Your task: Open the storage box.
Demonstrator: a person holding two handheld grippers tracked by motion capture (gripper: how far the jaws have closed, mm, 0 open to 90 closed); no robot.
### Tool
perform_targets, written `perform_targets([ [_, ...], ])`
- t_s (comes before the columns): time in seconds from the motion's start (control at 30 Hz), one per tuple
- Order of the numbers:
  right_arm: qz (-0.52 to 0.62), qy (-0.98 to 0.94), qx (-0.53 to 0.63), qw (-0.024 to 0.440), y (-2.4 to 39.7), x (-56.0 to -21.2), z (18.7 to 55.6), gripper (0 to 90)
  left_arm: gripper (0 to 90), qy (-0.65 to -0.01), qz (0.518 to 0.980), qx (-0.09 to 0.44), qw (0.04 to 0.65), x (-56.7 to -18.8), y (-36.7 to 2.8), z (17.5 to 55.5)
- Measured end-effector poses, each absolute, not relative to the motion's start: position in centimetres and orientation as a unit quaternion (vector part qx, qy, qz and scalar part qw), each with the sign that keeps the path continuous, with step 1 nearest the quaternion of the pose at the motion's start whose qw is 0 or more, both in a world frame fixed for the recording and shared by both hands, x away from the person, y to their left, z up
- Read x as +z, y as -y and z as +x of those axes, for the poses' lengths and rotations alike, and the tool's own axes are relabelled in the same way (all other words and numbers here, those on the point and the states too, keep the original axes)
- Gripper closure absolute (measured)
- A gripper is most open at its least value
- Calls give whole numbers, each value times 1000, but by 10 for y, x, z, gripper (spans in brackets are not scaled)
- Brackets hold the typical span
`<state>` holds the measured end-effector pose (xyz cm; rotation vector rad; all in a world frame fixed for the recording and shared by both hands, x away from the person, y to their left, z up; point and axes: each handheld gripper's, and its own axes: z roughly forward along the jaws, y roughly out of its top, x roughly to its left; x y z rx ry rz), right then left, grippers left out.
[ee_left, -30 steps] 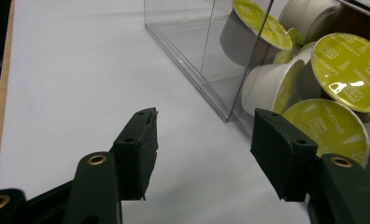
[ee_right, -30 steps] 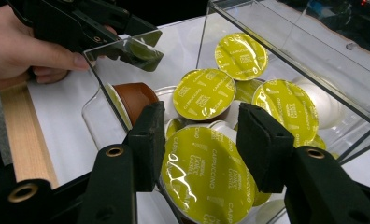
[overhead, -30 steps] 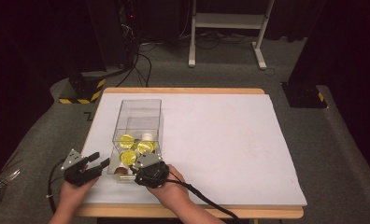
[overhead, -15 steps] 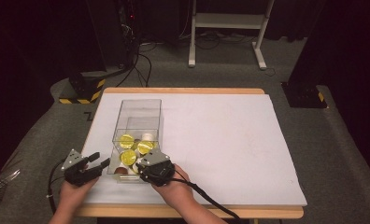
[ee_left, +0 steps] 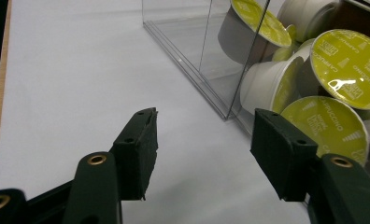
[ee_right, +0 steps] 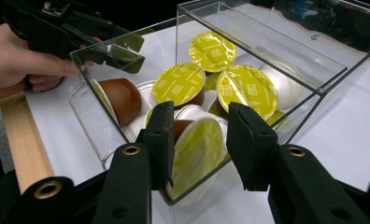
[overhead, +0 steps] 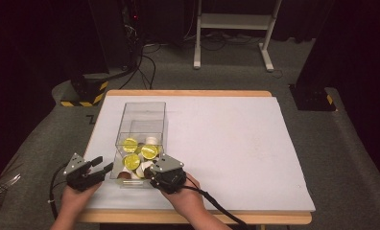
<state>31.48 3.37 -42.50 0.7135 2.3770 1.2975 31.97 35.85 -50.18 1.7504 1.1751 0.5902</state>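
A clear plastic box [overhead: 145,103] stands at the table's front left and holds several coffee capsules [overhead: 141,152] with yellow-green lids. My left gripper [overhead: 103,165] sits just left of the box's near end, open and holding nothing. In the left gripper view its jaws [ee_left: 206,121] face the box's corner [ee_left: 197,46], with capsules [ee_left: 346,65] behind the wall. My right gripper [overhead: 154,171] is at the box's near right corner, open. In the right gripper view its jaws [ee_right: 199,116] stand either side of a tilted capsule [ee_right: 197,149]; whether they touch it is unclear. A brown capsule [ee_right: 122,98] lies on its side.
A white sheet [overhead: 226,139] covers the wooden table, bare to the right of the box. The table's front edge [overhead: 188,218] runs close under both hands. The other hand with the left gripper [ee_right: 80,28] is seen beyond the box. Cables and stands are on the floor behind.
The right gripper has shifted slightly to the right along the box's near end. The left gripper has hardly moved.
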Motion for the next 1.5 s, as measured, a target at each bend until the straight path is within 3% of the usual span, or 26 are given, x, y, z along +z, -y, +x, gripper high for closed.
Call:
perform_targets([
  [0.23, 249, -837, 460, 162, -32, -428, 311, 668, 414, -476, 713, 239, 456, -502, -358, 320],
  [0.73, 253, -831, 481, 120, -29, -428, 312, 883, 413, -472, 717, 241, 453, -502, -358, 320],
  [1.5, 255, -819, 495, 140, -22, -421, 319, 900, 411, -472, 717, 239, 454, -502, -357, 319],
])
